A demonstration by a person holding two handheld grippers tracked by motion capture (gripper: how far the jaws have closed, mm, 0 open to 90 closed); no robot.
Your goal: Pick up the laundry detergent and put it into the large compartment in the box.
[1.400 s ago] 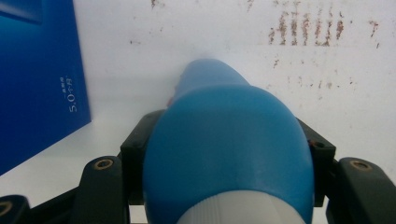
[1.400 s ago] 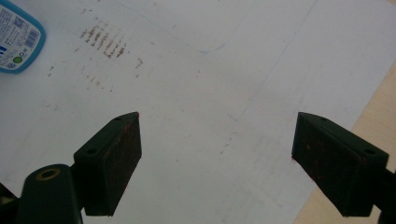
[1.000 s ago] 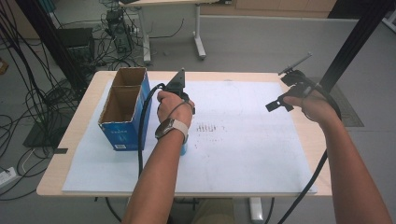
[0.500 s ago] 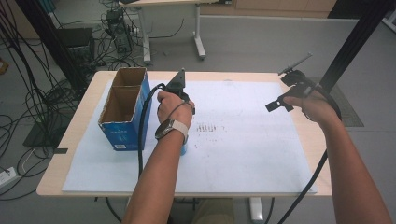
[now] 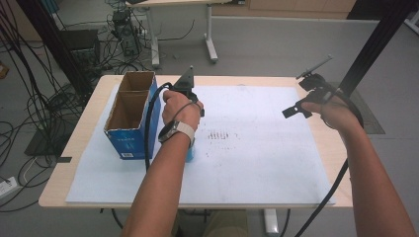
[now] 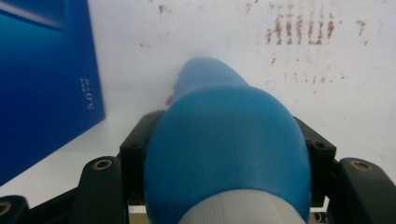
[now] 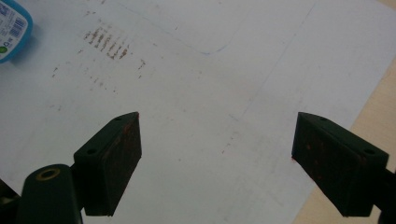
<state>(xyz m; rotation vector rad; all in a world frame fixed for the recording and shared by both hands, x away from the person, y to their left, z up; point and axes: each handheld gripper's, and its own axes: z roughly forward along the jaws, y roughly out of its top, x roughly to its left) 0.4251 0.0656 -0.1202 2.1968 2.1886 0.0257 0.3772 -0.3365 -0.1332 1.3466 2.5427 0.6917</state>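
The left gripper (image 5: 190, 106) is positioned over the left half of the surface (image 5: 79, 163), just to the right of the blue cardboard box (image 5: 129, 118). Its jaws are clamped on a blue bottle (image 6: 224, 140), one jaw on each side of the bottle body. In the left gripper view, the bottle's white ribbed section sits at the bottom edge, between the jaws, and the rounded blue body extends away from the camera toward the white sheet (image 5: 257, 158). The side wall of the box stands close beside the bottle at the left of that view. In the high view, part of the bottle shows below the left wrist, close to the near right corner of the box. The box is open at the top and divided into two compartments. The right gripper (image 5: 309, 96) is held above the far right part of the sheet, well apart from the bottle and the box. Its jaws stand wide apart with nothing between them (image 7: 215, 158). A patch of brown marks (image 5: 221, 136) lies on the sheet between the two grippers.
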